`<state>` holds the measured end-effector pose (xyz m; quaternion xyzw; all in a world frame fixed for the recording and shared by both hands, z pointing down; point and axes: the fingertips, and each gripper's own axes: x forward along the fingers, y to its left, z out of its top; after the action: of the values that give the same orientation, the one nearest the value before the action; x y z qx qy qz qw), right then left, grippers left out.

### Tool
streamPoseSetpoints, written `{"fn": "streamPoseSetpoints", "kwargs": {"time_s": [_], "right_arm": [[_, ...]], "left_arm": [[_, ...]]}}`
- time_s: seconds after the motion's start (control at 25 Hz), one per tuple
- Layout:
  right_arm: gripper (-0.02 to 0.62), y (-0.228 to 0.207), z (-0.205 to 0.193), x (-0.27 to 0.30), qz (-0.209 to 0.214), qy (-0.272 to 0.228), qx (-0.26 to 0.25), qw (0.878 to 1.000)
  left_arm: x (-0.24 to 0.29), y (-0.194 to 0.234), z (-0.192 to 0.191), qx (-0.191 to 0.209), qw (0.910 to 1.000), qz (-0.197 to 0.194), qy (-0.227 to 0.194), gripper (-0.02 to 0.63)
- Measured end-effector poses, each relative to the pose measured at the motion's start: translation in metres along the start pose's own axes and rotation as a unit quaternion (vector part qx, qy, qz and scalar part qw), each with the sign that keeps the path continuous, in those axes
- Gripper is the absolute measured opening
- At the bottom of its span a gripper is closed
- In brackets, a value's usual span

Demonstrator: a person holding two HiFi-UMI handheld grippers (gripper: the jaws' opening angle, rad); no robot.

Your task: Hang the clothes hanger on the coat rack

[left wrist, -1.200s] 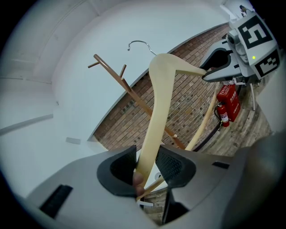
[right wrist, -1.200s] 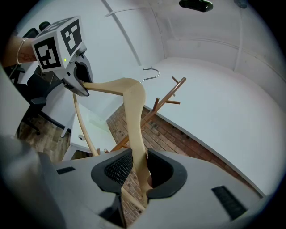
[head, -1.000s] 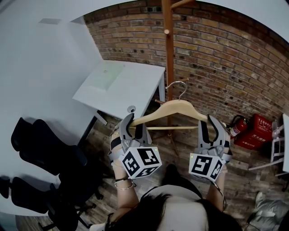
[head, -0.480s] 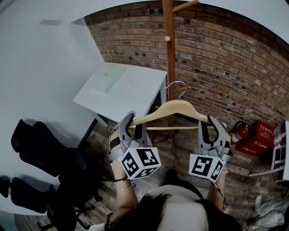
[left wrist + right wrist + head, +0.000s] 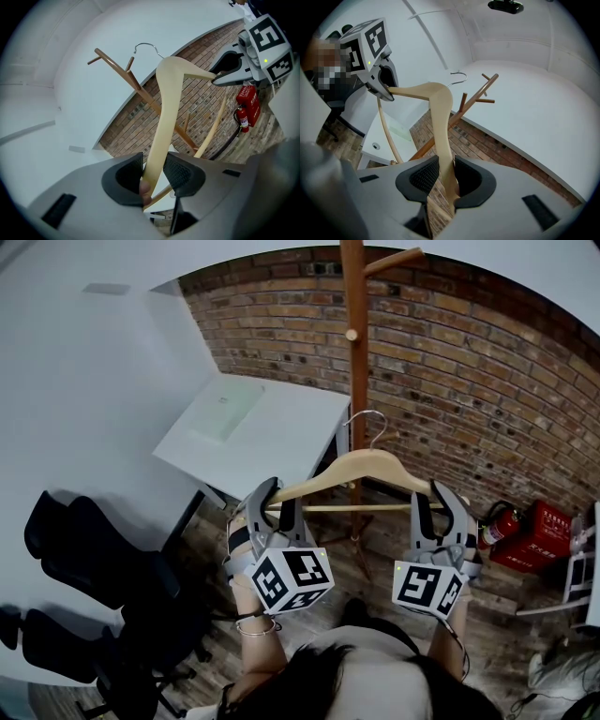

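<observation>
**Head view.** The clothes hanger (image 5: 361, 465) is held level in the air between both tools, in front of the coat rack (image 5: 353, 352) and on none of its pegs. The left tool (image 5: 272, 491) is clamped on the hanger's left shoulder end, and the right tool (image 5: 441, 493) on its right end. The hanger is pale, smooth wood with curved shoulders and a thin round cross bar below. Its wire hook (image 5: 367, 421) stands upright and overlaps the rack's pole; contact cannot be told. The rack is a reddish-brown wooden pole with angled pegs, its top cut off by the frame. A rough brick wall (image 5: 469, 381) stands behind, with a white bench (image 5: 272, 427) left of the pole. A red fire extinguisher (image 5: 497, 519) sits low at the right, and black chairs (image 5: 84, 559) are at the lower left.

**Left gripper view.** The left tool's (image 5: 157, 173) dark ribbed pads press on the hanger's shoulder arm (image 5: 166, 108). The arm runs up and away towards the hook. The right tool (image 5: 234, 70) holds the far end, at upper right. A small pinkish shape at the left pad is too unclear to name.

**Right gripper view.** The right tool's (image 5: 443, 180) ribbed pads are closed on the other shoulder arm (image 5: 440, 117). The left tool (image 5: 379, 79) grips the far tip. The rack's pegs (image 5: 473, 98) show beyond the hook, and the hook is on none of them.
</observation>
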<state>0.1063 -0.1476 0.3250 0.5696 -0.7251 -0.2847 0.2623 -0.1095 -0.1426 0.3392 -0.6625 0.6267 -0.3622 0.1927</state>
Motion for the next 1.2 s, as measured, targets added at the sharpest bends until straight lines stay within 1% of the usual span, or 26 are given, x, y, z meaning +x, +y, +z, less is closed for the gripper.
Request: {"fn": "streamPoseSetpoints", "kwargs": {"time_s": [0.32,0.68,0.88,1.2], "right_arm": [[0.117,-0.01,0.002,0.015,-0.002,-0.01,-0.001,1.0],[0.117,-0.02,0.003,0.037,0.005,-0.027,0.0,1.0],[0.117,-0.026,0.004,0.049,0.013,-0.034,0.001,0.999],[0.117,-0.034,0.008,0.065,0.019,-0.046,0.003,0.999]], "left_arm": [[0.012,0.004,0.007,-0.003,1.0,0.006,0.002,0.135],[0.028,0.01,0.017,-0.005,0.9998,0.02,0.006,0.135],[0.037,0.014,0.022,-0.007,0.9997,0.021,0.012,0.135],[0.047,0.023,0.031,0.003,0.9994,0.033,0.01,0.135]]}}
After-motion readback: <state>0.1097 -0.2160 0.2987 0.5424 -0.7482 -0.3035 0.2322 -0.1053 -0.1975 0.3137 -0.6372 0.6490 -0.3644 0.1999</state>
